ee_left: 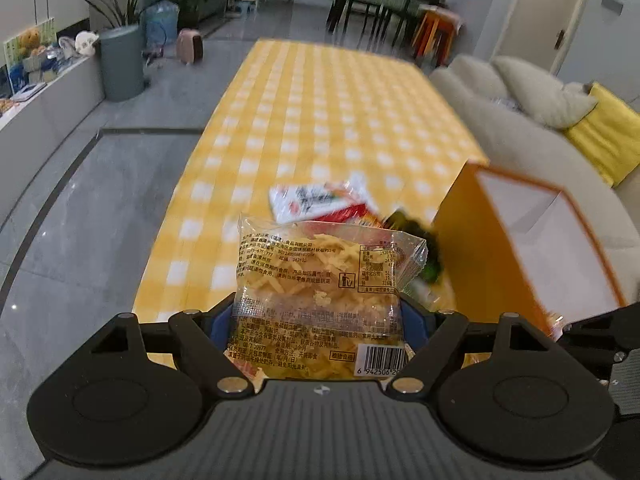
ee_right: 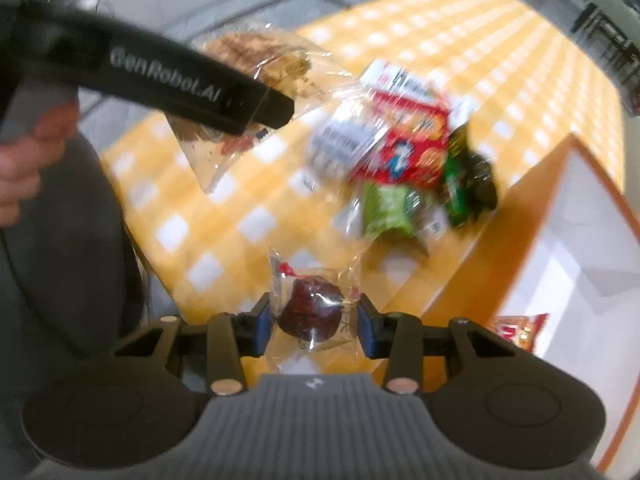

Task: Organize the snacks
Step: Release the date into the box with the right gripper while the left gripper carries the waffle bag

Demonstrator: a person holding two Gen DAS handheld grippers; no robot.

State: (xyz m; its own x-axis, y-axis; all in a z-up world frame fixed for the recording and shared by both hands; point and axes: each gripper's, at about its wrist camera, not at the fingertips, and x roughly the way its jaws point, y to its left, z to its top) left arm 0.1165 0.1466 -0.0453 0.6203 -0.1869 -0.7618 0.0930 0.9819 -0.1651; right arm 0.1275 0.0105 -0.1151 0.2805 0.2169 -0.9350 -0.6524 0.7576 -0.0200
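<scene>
My left gripper [ee_left: 318, 320] is shut on a clear bag of yellow chip sticks [ee_left: 320, 292] and holds it above the yellow checked table [ee_left: 320, 112]. The same bag [ee_right: 264, 64] shows in the right wrist view, under the left gripper's black body [ee_right: 168, 84]. My right gripper [ee_right: 314, 320] is shut on a small clear packet with a dark red candied fruit [ee_right: 310, 312]. An orange box with a white inside [ee_left: 532, 240] stands open at the right [ee_right: 560, 240]. A red and white snack pack [ee_right: 404, 136] and green packets [ee_right: 424, 200] lie beside it.
A red snack packet [ee_right: 520, 330] lies inside the box. A beige sofa with a yellow cushion [ee_left: 608, 136] runs along the table's right side. Grey floor, a grey bin [ee_left: 120, 64] and a low cabinet are at the left.
</scene>
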